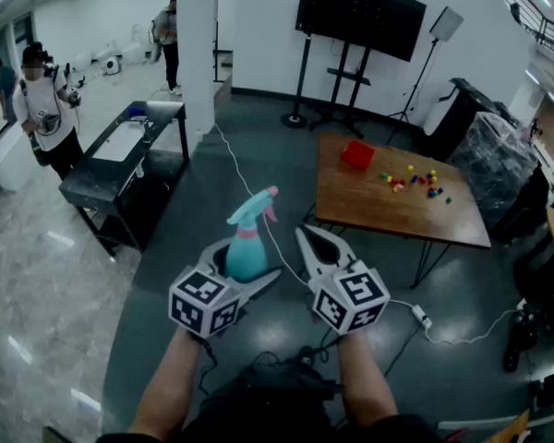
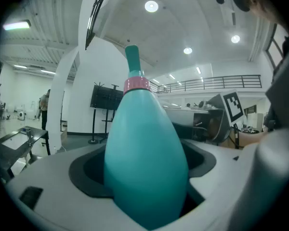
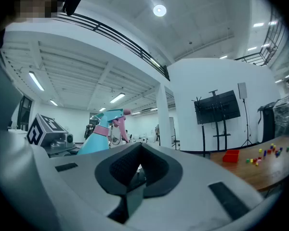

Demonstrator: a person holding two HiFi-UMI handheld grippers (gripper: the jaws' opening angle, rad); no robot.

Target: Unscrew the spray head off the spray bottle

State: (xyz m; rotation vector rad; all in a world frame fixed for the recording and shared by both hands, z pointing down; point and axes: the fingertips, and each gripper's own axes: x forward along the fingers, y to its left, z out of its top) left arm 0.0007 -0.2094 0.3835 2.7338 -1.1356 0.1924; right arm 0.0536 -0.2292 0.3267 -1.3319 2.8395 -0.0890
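A teal spray bottle (image 1: 246, 250) with a pink collar stands upright in mid-air, above the floor. Its teal spray head (image 1: 255, 205) with a pink trigger sits on top. My left gripper (image 1: 251, 266) is shut on the bottle's body. In the left gripper view the bottle (image 2: 147, 162) fills the space between the jaws, with the pink collar (image 2: 136, 84) above. My right gripper (image 1: 305, 236) is shut and empty, just right of the bottle and apart from it. In the right gripper view the jaws of that gripper (image 3: 135, 174) meet, and the bottle (image 3: 97, 137) shows at left.
A wooden table (image 1: 369, 212) ahead on the right carries a red bin (image 1: 357, 154) and several small coloured blocks (image 1: 415, 181). A black table (image 1: 120, 166) and a white pillar (image 1: 196, 44) stand at left. A cable with a power strip (image 1: 421, 317) runs across the floor.
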